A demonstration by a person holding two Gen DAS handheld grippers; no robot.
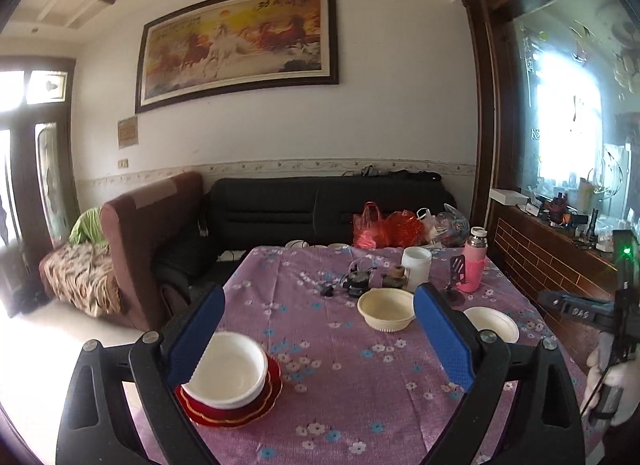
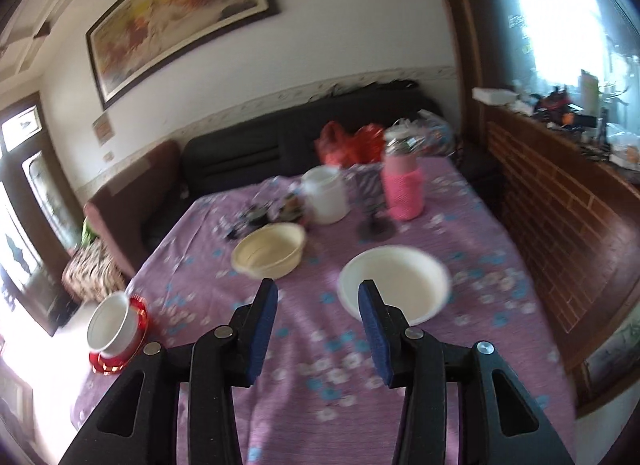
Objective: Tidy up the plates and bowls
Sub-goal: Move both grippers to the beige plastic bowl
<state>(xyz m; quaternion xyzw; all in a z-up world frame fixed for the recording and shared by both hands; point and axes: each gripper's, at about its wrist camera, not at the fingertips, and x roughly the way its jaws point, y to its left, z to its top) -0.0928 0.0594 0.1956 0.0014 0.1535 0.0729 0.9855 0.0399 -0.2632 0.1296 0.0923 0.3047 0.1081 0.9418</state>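
At the lower left of your left view, a white bowl (image 1: 226,371) already sits on the red plates (image 1: 240,409), with your left tongs (image 1: 320,339) wide apart and empty above the surface (image 1: 360,385). Mid-frame is the cream bowl (image 1: 386,310); right of it, the shallow white bowl (image 2: 396,285) lies just ahead of your right tongs (image 2: 318,331), also apart and empty. Slip one pad over its near rim and clamp squarely; no writing is legible.

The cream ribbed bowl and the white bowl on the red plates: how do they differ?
The cream ribbed plastic bowl is yellowish with a ridged base; the white smooth bowl is plain white. The cream bowl sits directly on the purple floral tablecloth, mid-table; the white bowl rests on stacked red plates at the table's edge. Both are upright and look empty.
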